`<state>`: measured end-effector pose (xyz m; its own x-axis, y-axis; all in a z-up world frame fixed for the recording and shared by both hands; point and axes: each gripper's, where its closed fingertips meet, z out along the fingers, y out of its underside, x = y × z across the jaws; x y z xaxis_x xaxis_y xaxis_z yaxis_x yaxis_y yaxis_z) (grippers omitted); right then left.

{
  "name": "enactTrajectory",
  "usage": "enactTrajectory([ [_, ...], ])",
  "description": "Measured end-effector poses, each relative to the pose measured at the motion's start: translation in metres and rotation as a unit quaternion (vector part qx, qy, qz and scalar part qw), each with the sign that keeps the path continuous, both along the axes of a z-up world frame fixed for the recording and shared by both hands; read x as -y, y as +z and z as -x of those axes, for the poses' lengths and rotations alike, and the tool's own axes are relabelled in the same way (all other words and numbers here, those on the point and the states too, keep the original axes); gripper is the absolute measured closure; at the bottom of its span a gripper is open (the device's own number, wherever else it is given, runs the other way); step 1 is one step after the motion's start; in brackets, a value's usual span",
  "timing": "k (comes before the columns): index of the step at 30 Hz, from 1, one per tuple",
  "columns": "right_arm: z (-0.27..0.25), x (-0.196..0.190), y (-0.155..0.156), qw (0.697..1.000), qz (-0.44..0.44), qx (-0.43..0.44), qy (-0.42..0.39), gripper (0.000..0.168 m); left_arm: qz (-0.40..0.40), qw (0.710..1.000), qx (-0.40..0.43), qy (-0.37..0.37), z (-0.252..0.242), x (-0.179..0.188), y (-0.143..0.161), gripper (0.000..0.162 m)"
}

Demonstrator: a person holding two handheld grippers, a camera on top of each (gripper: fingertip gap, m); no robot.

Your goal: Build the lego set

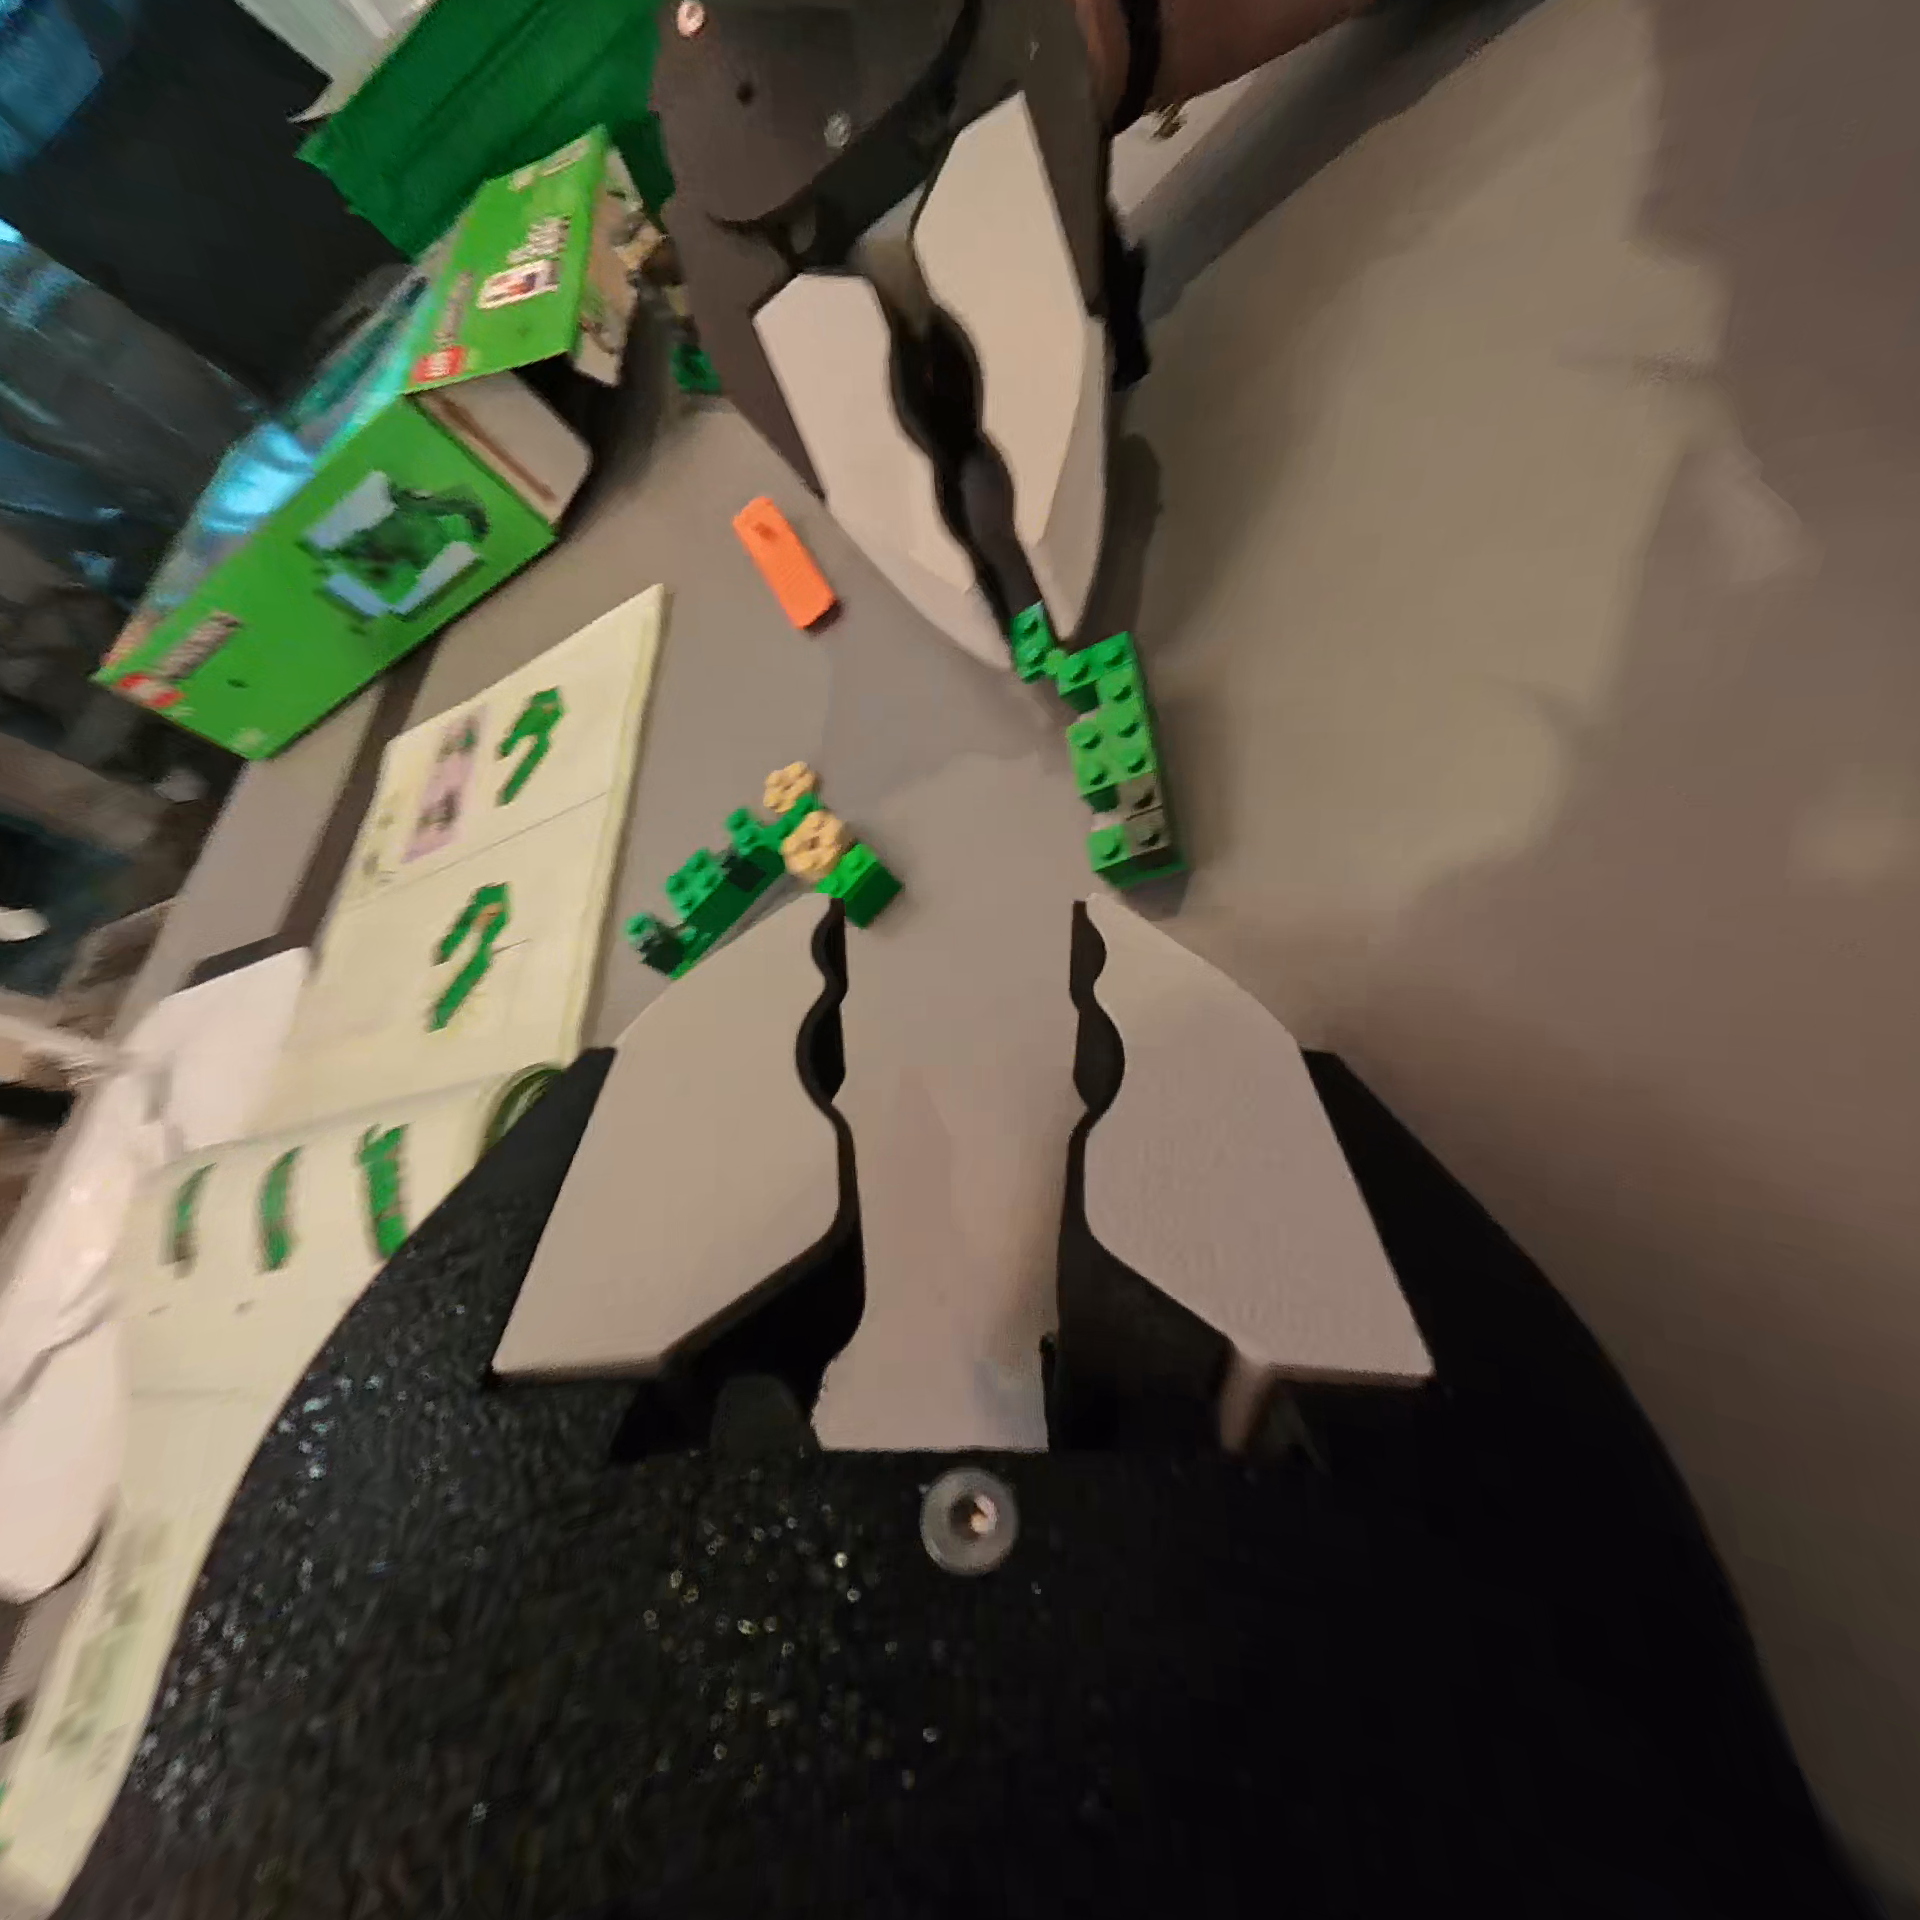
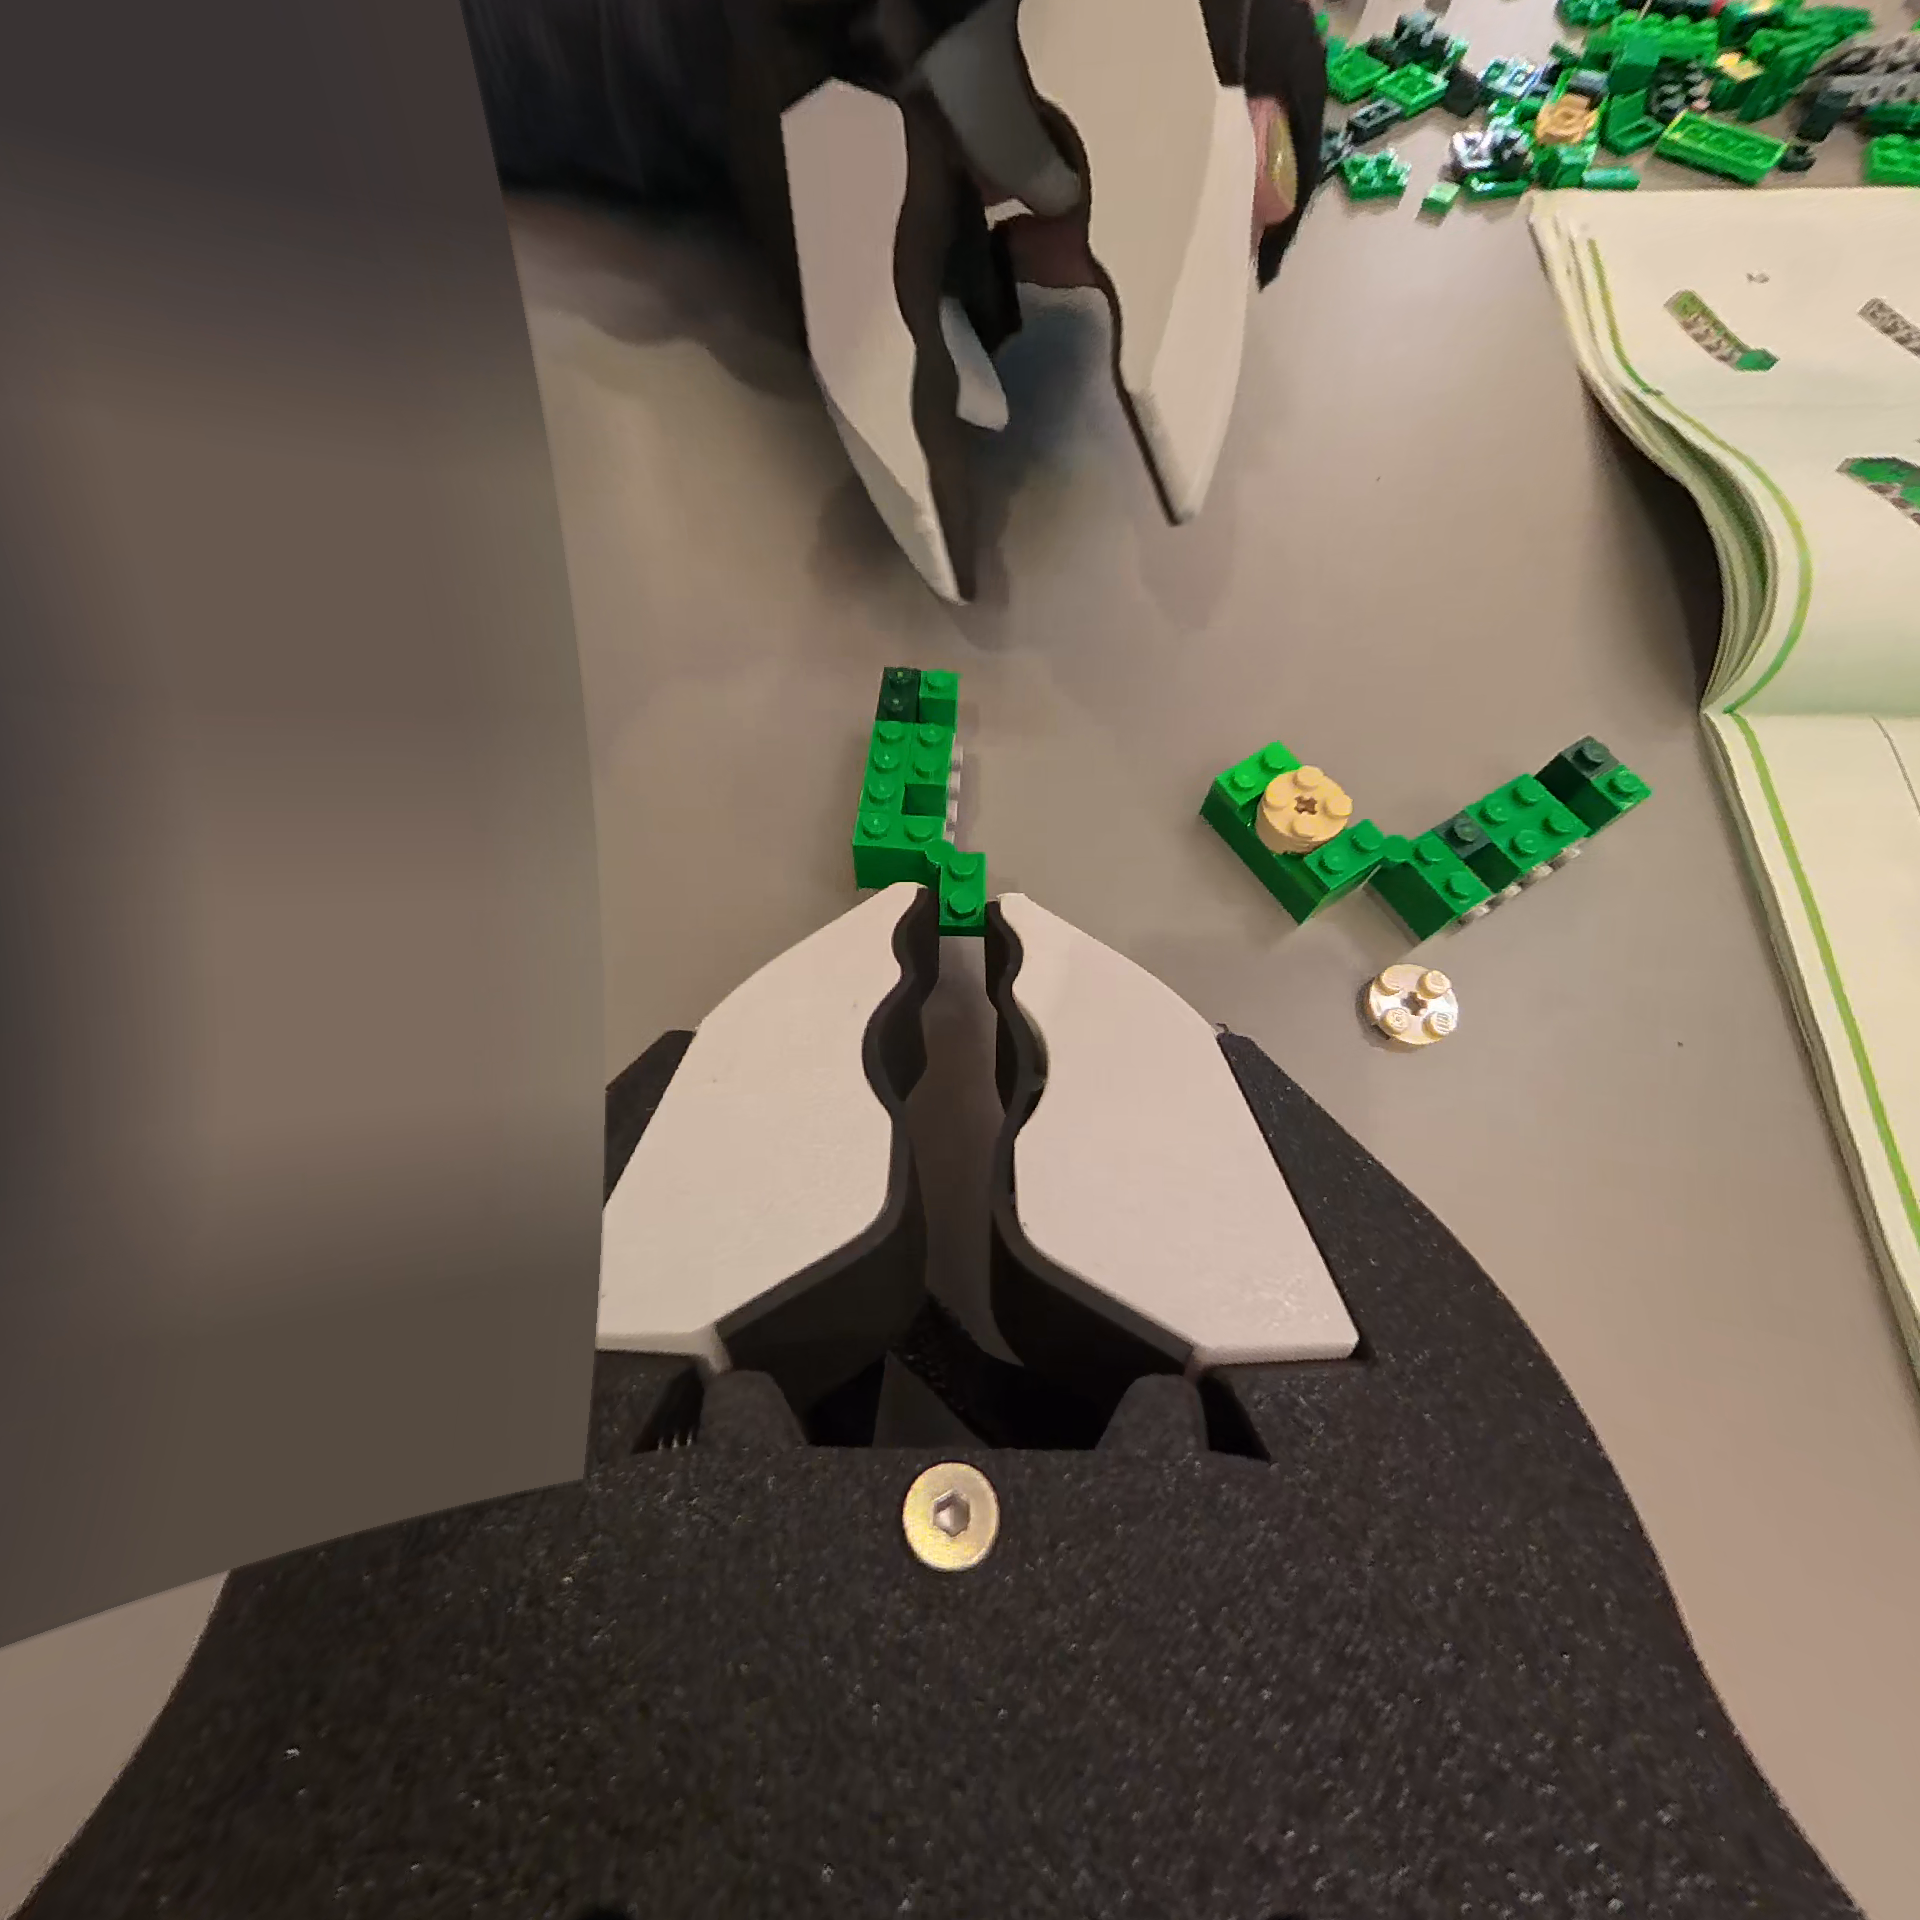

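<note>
A stepped green brick assembly (image 2: 909,790) lies on the grey table (image 2: 1143,665). My right gripper (image 2: 958,902) is shut on the small green end of it. In the left wrist view the same assembly (image 1: 1117,753) shows with the right gripper (image 1: 1039,623) pinching its far end. My left gripper (image 1: 958,909) is open and empty, just short of the assembly's other end. It also shows in the right wrist view (image 2: 1070,545), hovering beyond the assembly. A second green assembly (image 2: 1423,847) with a tan round piece (image 2: 1304,805) on top lies to the right.
A loose tan round plate (image 2: 1413,1003) lies near the second assembly. An open instruction booklet (image 2: 1766,520) lies at the right, with a pile of loose green bricks (image 2: 1662,94) beyond it. An orange brick separator (image 1: 784,561) and a green set box (image 1: 343,582) lie farther off.
</note>
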<state>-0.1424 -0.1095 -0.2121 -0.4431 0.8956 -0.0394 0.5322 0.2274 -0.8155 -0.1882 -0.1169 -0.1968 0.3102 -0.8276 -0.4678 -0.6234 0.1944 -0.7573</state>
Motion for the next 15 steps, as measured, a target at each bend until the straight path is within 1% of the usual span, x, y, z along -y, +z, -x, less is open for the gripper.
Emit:
enactTrajectory([
  [3,-0.001,0.002,-0.004,1.000,-0.012,0.008,0.003,0.159,0.018,1.000,0.007,-0.013,-0.006,0.005,-0.001,0.120],
  [8,-0.007,0.003,-0.002,1.000,-0.027,-0.003,0.012,0.131,0.062,0.997,0.027,-0.026,-0.016,0.012,-0.001,0.112],
  [12,-0.016,-0.001,0.010,0.999,-0.023,-0.046,0.002,0.129,0.099,0.994,0.034,-0.018,-0.026,0.013,0.000,0.102],
  [15,-0.019,-0.005,0.014,0.998,-0.010,-0.056,-0.013,0.129,0.116,0.993,0.012,-0.006,-0.032,0.012,-0.006,0.102],
])
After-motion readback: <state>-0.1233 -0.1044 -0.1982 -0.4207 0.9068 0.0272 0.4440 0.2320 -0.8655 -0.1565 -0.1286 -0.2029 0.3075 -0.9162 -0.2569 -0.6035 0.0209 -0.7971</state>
